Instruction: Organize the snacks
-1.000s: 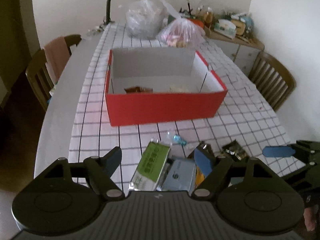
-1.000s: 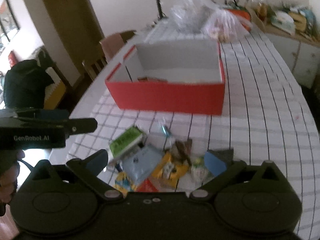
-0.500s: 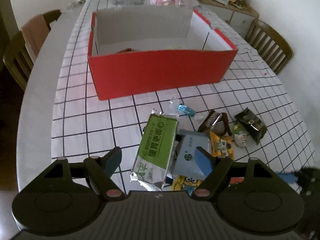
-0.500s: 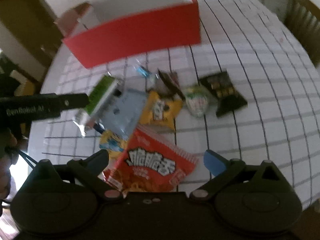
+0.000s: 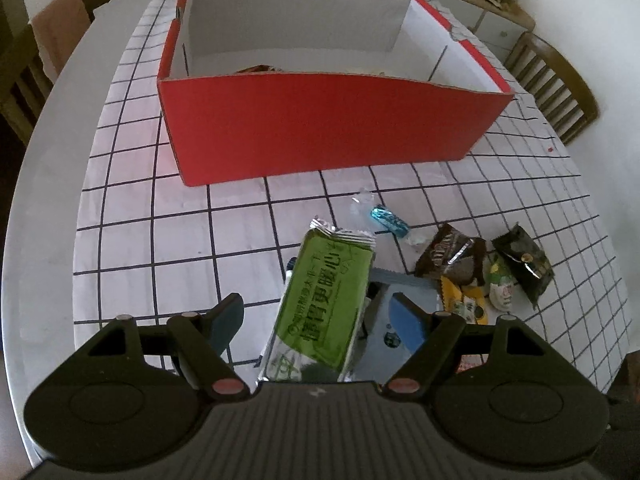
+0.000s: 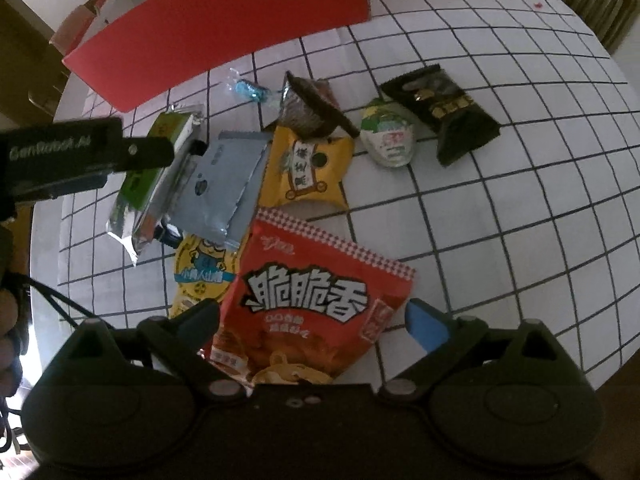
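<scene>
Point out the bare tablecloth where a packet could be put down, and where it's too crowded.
Free: the checked cloth left of the green packet, in front of the red box, and the stretch right of the black packet. Crowded: the heap around the grey pouch and red bag.

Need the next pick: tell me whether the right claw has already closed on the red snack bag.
No, the right claw is open, its fingers spread either side of the red snack bag lying on the tablecloth.

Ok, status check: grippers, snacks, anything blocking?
Left gripper open around green packet. Right gripper open around red bag. Red box beyond the pile, path clear.
</scene>
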The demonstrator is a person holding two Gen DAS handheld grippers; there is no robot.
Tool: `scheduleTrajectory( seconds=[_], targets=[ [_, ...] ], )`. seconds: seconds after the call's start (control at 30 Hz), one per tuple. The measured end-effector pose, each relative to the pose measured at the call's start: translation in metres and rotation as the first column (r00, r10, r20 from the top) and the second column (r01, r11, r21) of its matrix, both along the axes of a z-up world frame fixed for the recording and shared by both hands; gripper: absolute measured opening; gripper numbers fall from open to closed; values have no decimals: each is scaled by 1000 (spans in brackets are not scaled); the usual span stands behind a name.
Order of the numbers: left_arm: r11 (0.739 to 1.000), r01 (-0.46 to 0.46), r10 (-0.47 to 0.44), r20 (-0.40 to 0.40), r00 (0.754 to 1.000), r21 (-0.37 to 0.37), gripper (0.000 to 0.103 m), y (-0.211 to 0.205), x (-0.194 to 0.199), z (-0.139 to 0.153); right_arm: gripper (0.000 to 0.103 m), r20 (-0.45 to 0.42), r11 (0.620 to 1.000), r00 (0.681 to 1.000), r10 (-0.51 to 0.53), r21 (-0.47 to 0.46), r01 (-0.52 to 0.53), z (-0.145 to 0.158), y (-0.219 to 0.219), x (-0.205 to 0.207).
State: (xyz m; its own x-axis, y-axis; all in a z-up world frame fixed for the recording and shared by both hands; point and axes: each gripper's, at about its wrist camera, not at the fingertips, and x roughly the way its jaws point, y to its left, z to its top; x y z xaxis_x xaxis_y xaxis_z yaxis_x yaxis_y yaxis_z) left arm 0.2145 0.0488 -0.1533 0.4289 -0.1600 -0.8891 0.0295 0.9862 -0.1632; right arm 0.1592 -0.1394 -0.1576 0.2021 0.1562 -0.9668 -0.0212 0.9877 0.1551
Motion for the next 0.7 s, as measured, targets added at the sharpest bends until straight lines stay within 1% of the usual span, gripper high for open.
scheduleTrajectory(
  seconds=[0.07,0.13,0.23,0.3,0.33,0.37,0.4,0.47,0.53,0.57,0.7],
  targets=[
    [1000,-4,4,-8,1000,-1,79,0,2,-2,99,-2,1000,1000,12,-21,-12,-2,3,0],
    [1000,1,-1,-16,1000,-5,79,-1,4,-4,99,-6,1000,1000,9,-19,-9,-3,4,0],
    [1000,6,-5,-33,999,20,78,-5,8,-7,97,-4,1000,1000,13,-22,-13,-2,4,0],
    [1000,11,-10,-40,999,22,78,-7,10,-8,96,-4,1000,1000,18,-16,-18,-2,5,0],
    [1000,10,-9,-44,999,25,76,-7,11,-8,92,-5,1000,1000,18,-7,-18,-2,4,0],
    [1000,13,-11,-51,999,24,69,-8,12,-9,91,-4,1000,1000,19,1,-19,-2,4,0],
    [1000,15,-13,-61,998,26,66,-9,13,-10,89,-2,1000,1000,18,5,-18,-1,4,0],
    [999,19,-17,-75,997,38,54,-11,14,-12,86,3,1000,1000,15,15,-15,-1,3,1],
    [998,21,-17,-80,997,55,48,-13,14,-13,81,12,1000,1000,11,26,-11,1,1,0],
    [998,19,-15,-78,997,56,46,-13,13,-13,80,14,999,1000,11,30,-11,2,0,-1],
    [998,7,-2,-68,998,68,43,-13,11,-10,74,26,999,1000,8,44,-9,4,-5,-3]
  ],
)
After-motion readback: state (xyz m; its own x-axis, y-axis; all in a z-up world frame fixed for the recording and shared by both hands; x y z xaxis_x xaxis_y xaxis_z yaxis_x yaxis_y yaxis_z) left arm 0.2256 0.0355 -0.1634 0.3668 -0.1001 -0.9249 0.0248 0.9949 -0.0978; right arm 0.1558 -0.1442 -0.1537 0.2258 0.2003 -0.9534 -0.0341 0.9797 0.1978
